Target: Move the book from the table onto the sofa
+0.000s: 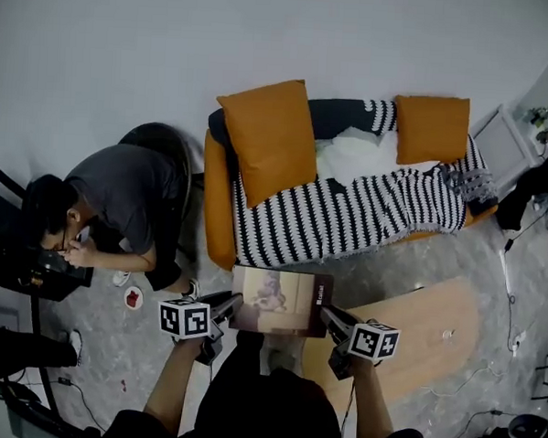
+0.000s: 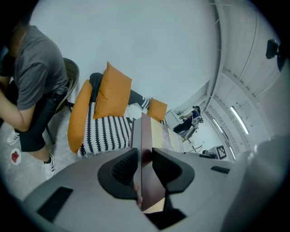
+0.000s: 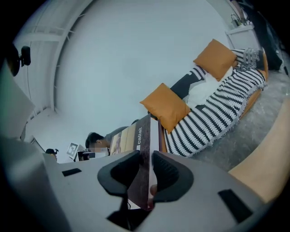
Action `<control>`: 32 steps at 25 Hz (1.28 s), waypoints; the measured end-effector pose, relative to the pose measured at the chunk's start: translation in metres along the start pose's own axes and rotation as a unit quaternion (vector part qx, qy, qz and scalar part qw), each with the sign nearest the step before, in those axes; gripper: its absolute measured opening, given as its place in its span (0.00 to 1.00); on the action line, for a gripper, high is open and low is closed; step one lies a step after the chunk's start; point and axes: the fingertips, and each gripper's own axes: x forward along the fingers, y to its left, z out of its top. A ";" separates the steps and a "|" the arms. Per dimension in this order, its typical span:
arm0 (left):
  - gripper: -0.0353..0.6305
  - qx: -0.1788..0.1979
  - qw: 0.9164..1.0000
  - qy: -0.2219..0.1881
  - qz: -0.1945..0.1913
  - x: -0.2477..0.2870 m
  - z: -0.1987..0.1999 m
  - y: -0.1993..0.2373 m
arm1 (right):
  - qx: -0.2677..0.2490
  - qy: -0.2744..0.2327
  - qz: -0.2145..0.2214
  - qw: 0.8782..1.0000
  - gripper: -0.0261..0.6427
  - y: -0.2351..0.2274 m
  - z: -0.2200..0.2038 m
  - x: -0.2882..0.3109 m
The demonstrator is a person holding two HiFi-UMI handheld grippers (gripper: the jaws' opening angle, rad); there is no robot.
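Left gripper (image 1: 230,304) and right gripper (image 1: 329,316) are each clamped on an edge of the book (image 1: 279,301), held up clear of the table (image 1: 429,327), so mid-carry I'd say, next ease it forward onto the sofa (image 1: 217,206).

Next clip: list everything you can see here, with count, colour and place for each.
Sofa: one, orange, against the wall at centre.
Cushions: two, orange, on the sofa, one at each end.
Blanket: one, black-and-white striped, spread over the sofa seat.
White cloth: one, white, on the sofa between the cushions.
Table: one, light wood, in front of the sofa, lower right.
Seated person: one, grey shirt, left of the sofa.
Book: one, dark cover, held in the air between sofa and table.
Left gripper: one, grey, shut on the book's left edge.
Right gripper: one, grey, shut on the book's right edge.
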 end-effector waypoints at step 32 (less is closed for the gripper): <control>0.22 0.103 0.981 0.130 -0.100 0.196 0.205 -0.017 | 0.097 -0.140 -0.094 0.981 0.21 -0.089 0.178 0.041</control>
